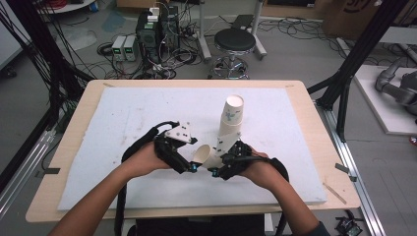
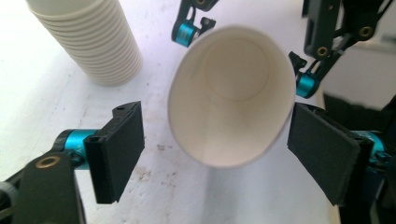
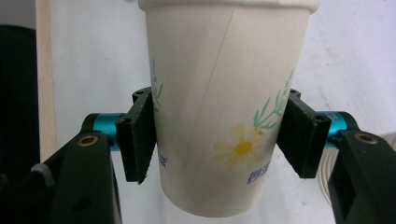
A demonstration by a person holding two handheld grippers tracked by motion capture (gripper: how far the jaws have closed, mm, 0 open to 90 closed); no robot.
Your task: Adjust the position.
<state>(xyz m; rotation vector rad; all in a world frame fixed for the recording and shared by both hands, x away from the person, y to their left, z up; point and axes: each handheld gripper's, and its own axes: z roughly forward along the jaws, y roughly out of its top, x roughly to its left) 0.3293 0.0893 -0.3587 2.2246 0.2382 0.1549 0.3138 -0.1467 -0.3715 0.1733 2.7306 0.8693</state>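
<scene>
The stack of cups [image 1: 230, 123] stands at frame centre of the high view on the foam mat [image 1: 123, 113], which covers the table [image 1: 314, 113]. The single cup [image 1: 205, 156] lies tipped just below-left of it, between the left gripper [image 1: 189, 167] and right gripper [image 1: 216, 169]. A stool [image 1: 235, 42] occupies the upper centre, behind the table.

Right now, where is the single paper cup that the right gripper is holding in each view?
High view: the single cup lies tilted at lower centre, between the left gripper and right gripper.
Left gripper view: centre, its open mouth facing the camera, between open jaws.
Right gripper view: centre, its daisy-printed wall clamped between the jaws.
Shared landmark: the cup stack.
</scene>
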